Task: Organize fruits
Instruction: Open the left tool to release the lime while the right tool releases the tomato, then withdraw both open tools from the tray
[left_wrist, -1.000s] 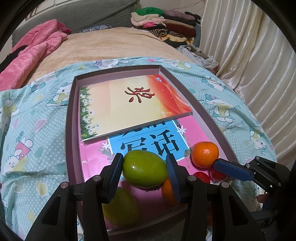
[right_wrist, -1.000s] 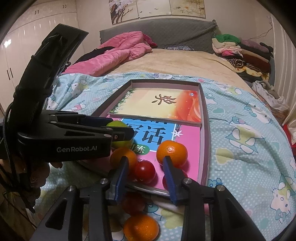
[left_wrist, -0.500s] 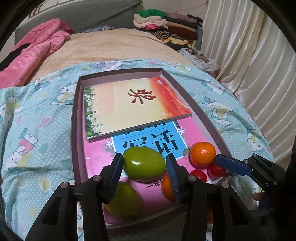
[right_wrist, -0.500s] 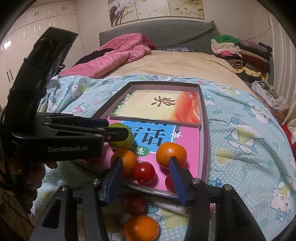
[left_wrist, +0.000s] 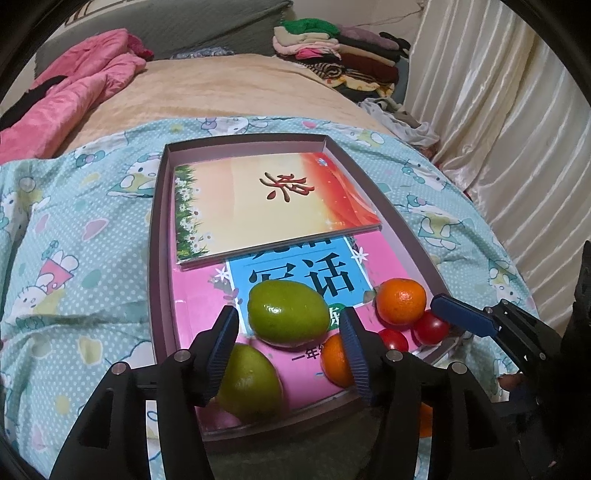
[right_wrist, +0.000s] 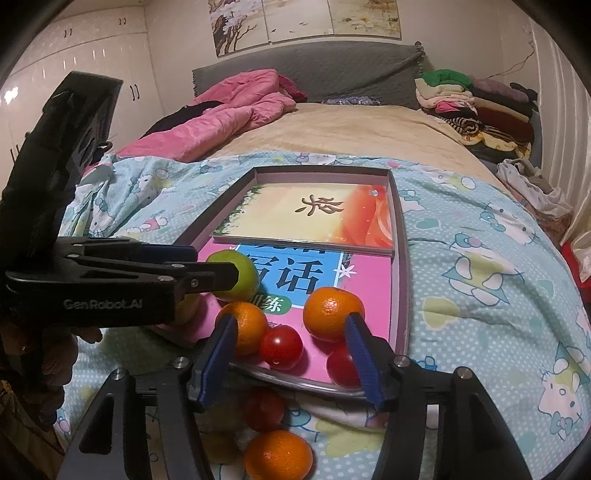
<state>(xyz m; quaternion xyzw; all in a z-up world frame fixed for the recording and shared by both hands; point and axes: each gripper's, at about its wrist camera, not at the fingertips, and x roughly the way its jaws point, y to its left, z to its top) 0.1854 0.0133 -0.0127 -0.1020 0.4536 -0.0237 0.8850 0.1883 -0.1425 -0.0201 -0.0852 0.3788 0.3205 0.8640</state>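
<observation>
Place: a bed (right_wrist: 351, 129) with a cartoon-print blue quilt (right_wrist: 480, 266) at the near end and a pink blanket (right_wrist: 229, 114) further up.
Tray: a shallow box lid (left_wrist: 157, 258) lies on the quilt; inside it a yellow-and-orange booklet (left_wrist: 258, 199) rests on a pink workbook (left_wrist: 199, 310).
Left gripper (left_wrist: 288, 345): its jaws have just been opening and now stand apart, the blue pads clear of the fruit on both sides. A green mango (left_wrist: 288, 315) sits on the workbook between and just beyond the fingertips, not pinched.
Second green mango (left_wrist: 251, 384): in the near corner of the lid, partly behind the left finger.
Right gripper (right_wrist: 290, 349): its jaws have likewise just been opening and hold nothing. A cherry tomato (right_wrist: 281, 347) lies in the gap, touched by neither pad.
Oranges in the lid: one orange (right_wrist: 245, 326) just behind the left pad, another orange (right_wrist: 332, 314) by the right pad.
Second cherry tomato (right_wrist: 341, 365): at the lid's near edge, partly hidden by the right finger.
Fruit outside the lid: a loose orange (right_wrist: 277, 456) and a red fruit (right_wrist: 264, 408) lie on the quilt below the right gripper.
Background: a stack of folded clothes (right_wrist: 472, 103) on the far right of the bed.
</observation>
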